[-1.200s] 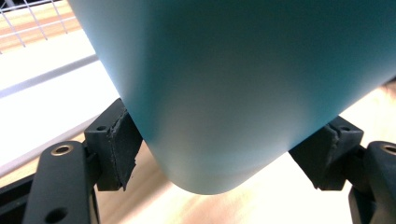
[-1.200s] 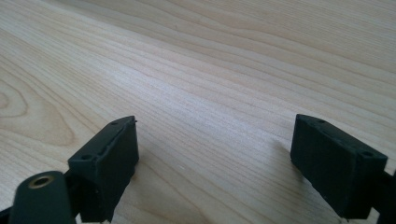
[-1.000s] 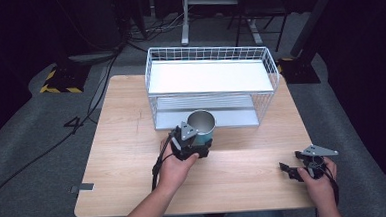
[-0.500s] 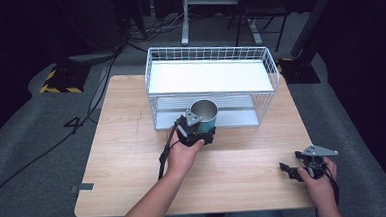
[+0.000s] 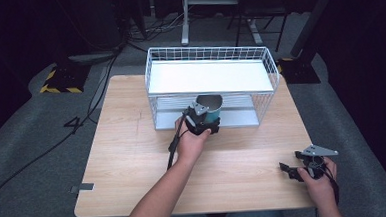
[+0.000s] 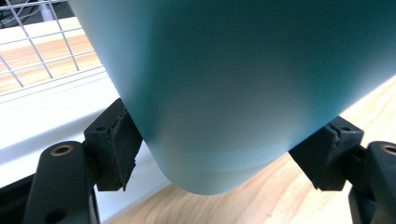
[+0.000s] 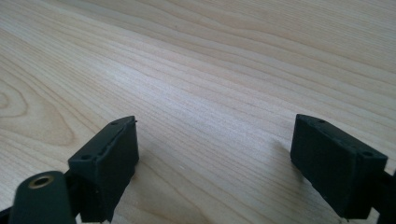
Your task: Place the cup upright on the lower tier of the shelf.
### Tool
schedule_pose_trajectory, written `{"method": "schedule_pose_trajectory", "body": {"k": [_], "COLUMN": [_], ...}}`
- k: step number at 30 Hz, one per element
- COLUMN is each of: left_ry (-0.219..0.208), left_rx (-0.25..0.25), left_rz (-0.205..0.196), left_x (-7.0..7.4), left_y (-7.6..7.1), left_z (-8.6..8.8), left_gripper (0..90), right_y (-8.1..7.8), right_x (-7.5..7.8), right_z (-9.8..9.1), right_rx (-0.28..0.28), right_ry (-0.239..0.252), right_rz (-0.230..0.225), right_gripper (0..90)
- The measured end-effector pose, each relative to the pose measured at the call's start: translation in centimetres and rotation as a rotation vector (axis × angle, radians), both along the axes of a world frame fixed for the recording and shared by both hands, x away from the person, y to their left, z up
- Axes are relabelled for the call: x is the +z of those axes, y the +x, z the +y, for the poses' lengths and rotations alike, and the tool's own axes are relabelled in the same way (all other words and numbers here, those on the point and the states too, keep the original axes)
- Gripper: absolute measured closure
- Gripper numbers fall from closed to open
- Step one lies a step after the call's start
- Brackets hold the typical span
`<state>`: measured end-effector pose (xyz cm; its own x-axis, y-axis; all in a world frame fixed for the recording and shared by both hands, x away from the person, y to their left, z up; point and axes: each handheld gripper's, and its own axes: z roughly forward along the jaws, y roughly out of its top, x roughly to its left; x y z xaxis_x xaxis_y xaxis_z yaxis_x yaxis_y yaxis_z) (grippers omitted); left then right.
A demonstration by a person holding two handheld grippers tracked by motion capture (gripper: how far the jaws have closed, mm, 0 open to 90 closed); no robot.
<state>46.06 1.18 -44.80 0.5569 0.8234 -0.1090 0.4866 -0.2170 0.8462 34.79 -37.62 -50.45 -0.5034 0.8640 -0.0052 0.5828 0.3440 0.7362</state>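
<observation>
From the high view we see a light wooden table point(image 5: 133, 156) on a grey carpeted floor point(image 5: 28, 147), with dark surroundings, cables and desk legs point(image 5: 184, 19) behind it. A white wire shelf rack point(image 5: 209, 77) stands at the table's far middle. Our left gripper point(image 5: 201, 119) clasps a teal cup point(image 5: 212, 110) at the front edge of the rack's lower level. Our right gripper point(image 5: 297, 170) sits near the table's front right corner, well apart from the cup.

In the left gripper view the teal cup point(image 6: 233, 93) sits clamped between both black jaws, its rounded base lifted above the wood, with the rack's white shelf point(image 6: 51, 116) and wire grid point(image 6: 42, 56) just behind.

In the right gripper view the right gripper point(image 7: 215, 158) has its jaws spread wide with nothing between them, low over bare wood grain point(image 7: 210, 70).
</observation>
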Motion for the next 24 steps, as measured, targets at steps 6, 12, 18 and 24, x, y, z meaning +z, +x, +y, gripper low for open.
{"method": "schedule_pose_trajectory", "body": {"k": [6, 12, 18, 24], "left_ry": [-0.010, -0.012, -0.039, -0.024], "left_rx": [0.050, 0.088, 0.098, 0.097], "left_rz": [0.002, -0.015, -0.019, -0.023], "left_x": [-1.0, -1.7, -2.1, -2.7], "left_y": [1.3, 2.6, 3.4, 4.3], "left_z": [-0.3, -0.5, -0.8, -0.9], "left_gripper": [24.4, 24.4, 24.4, 24.3], "right_y": [0.0, 0.0, 0.0, 0.0], "right_x": [0.0, 0.0, 0.0, 0.0], "right_z": [0.0, 0.0, 0.0, 0.0], "right_rx": [0.000, 0.000, 0.000, 0.000], "right_ry": [0.000, 0.000, 0.000, 0.000], "right_rz": [0.000, 0.000, 0.000, 0.000], "right_gripper": [15.5, 15.5, 15.5, 15.5]}}
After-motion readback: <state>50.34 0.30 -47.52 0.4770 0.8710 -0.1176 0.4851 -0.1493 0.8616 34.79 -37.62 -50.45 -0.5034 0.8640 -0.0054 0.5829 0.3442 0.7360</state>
